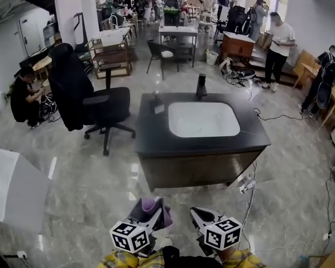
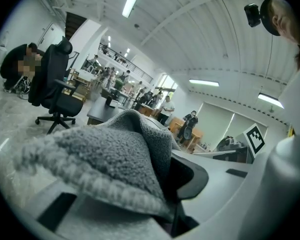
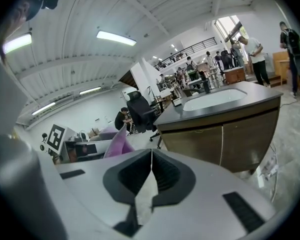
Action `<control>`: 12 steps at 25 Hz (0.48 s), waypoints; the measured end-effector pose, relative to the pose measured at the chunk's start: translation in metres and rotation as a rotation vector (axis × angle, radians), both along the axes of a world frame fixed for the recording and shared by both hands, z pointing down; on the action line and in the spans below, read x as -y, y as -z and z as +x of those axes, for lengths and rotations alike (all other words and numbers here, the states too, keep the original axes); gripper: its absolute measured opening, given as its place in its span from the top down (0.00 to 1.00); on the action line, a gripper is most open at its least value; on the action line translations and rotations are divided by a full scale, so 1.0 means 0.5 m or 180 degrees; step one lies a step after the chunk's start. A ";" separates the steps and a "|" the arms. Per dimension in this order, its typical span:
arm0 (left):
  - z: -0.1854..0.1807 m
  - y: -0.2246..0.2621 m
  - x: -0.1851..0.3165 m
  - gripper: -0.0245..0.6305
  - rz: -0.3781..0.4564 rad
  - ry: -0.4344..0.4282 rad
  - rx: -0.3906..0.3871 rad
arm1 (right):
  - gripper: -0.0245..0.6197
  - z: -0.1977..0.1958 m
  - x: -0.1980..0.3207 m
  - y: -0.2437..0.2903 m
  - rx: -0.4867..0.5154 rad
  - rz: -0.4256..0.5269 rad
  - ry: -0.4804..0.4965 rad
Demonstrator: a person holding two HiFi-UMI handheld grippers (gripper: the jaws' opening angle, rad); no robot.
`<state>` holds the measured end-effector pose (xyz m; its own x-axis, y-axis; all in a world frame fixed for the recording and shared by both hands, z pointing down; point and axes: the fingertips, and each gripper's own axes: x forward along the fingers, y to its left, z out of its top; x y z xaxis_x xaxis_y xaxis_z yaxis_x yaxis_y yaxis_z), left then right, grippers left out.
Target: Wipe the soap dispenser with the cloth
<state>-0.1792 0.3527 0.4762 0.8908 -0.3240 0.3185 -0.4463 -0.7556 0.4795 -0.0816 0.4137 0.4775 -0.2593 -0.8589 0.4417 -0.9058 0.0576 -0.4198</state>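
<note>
1. The left tongs (image 1: 149, 215) were clamped on a fluffy grey-lilac cloth (image 1: 152, 208). In the left gripper view the cloth (image 2: 110, 159) bulged over the jaws and hid most of the scene ahead.
2. The right tongs (image 1: 201, 214) were empty. The right gripper view showed the right tongs (image 3: 151, 170) with their jaws pressed together and nothing between them.
3. The small dark soap dispenser (image 1: 156, 101) stood at the far-left of the black-topped table (image 1: 156, 143). It was just beside the left rim of the white oval basin (image 1: 204, 119), and its details were too small to make out.
4. A dark tap (image 1: 201, 87) stood behind the basin.
5. Both tongs hung low at the near edge of the head view, well apart from the table, with bare floor between. The step in hand was judged to be the approach.
6. To do this step well, the cloth should stay firmly pinched with a broad fold left free as the wiping face.
7. The cloth should meet the dispenser from the front-left, clear of the tap.
8. The right tongs would probably need to open and steady the dispenser, so that wiping pressure does not tip it into the basin.
</note>
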 end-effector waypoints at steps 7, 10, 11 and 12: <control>-0.025 -0.012 0.087 0.84 -0.0033 -0.0021 0.0016 | 0.95 -0.034 0.085 -0.004 -0.0017 -0.0031 0.0014; -0.024 -0.021 0.113 0.84 -0.0083 0.0001 0.0005 | 0.95 -0.039 0.114 -0.019 -0.0001 -0.0096 0.0059; -0.022 -0.025 0.121 0.84 -0.0101 0.0011 0.0006 | 0.95 -0.037 0.125 -0.023 0.0006 -0.0112 0.0070; -0.020 -0.029 0.130 0.84 -0.0116 0.0024 0.0013 | 0.95 -0.034 0.136 -0.026 0.0012 -0.0120 0.0080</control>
<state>-0.1893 0.2874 0.4908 0.8871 -0.3188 0.3339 -0.4539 -0.7342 0.5049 -0.0984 0.3455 0.4903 -0.2824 -0.8348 0.4726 -0.9026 0.0644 -0.4256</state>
